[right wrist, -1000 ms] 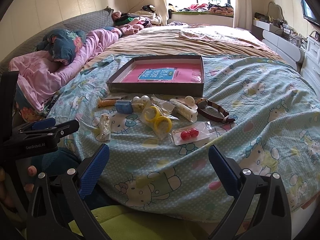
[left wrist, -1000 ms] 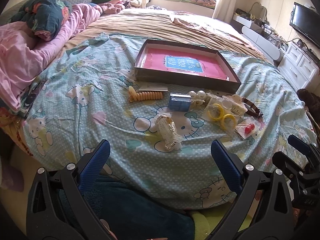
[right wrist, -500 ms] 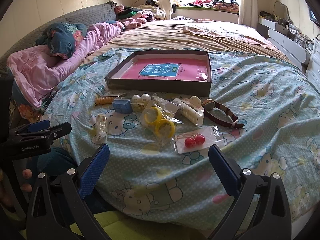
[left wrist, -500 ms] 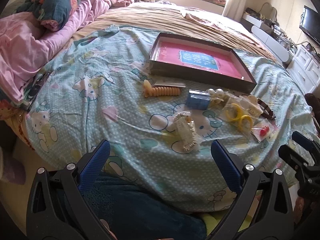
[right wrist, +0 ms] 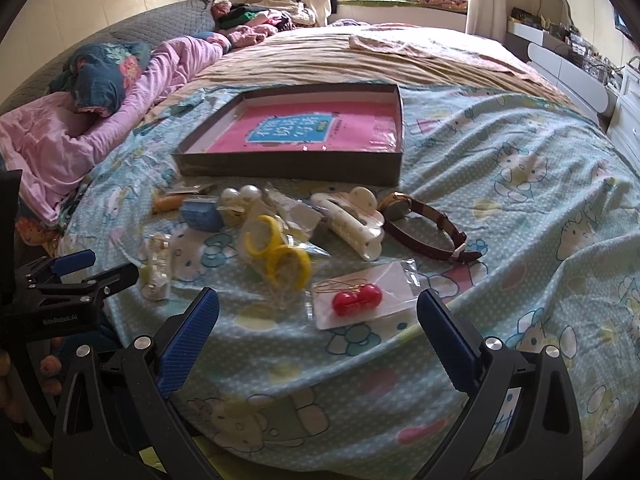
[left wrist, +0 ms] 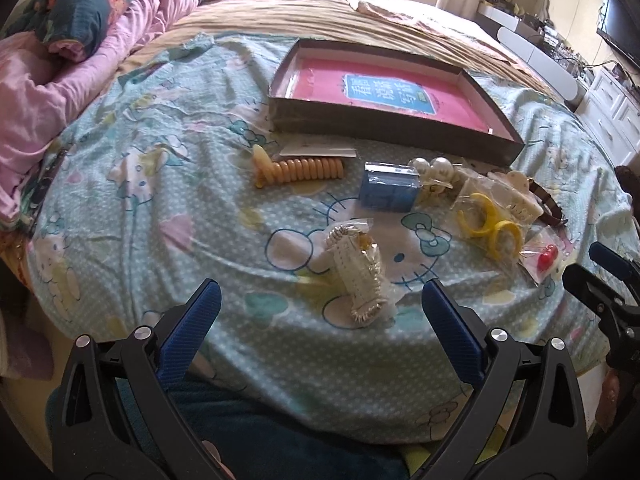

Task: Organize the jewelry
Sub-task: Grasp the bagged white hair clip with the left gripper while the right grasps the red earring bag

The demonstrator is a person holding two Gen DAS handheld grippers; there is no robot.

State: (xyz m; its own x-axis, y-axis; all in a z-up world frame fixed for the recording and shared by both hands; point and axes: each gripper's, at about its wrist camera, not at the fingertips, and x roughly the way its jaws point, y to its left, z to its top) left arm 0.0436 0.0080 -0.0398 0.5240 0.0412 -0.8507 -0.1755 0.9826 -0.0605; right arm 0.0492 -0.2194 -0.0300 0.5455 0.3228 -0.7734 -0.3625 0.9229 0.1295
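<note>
Covering most of both views, a bed [right wrist: 540, 168] with a cartoon-cat sheet carries everything. Pink quilt [left wrist: 48, 92] bunched at its left edge.

Shallow dark box [right wrist: 296, 164] with pink lining, open, empty of jewelry, sits beyond the row of pieces.

Left claw [left wrist: 320, 312]: blue pads wide apart, holding nothing, hovering at the near bed edge. Between the pads, just ahead, a bagged white bracelet [left wrist: 360, 276] lies on the sheet.

Right claw [right wrist: 318, 316]: pads wide apart, empty, hovering at the near edge. Bagged red bead earrings [right wrist: 356, 300] lie just ahead between the pads.

Remaining pieces, all on the sheet in front of the box:
- brown-strap watch [right wrist: 424, 228], right end, touching the white hair clip [right wrist: 352, 220]
- yellow rings in a clear bag [right wrist: 276, 252], middle
- orange spiral hair tie [left wrist: 300, 170], left end, a card just behind it
- small blue box [left wrist: 388, 192], between the hair tie and the rings
- two pearl balls [left wrist: 432, 166], just behind the blue box
</note>
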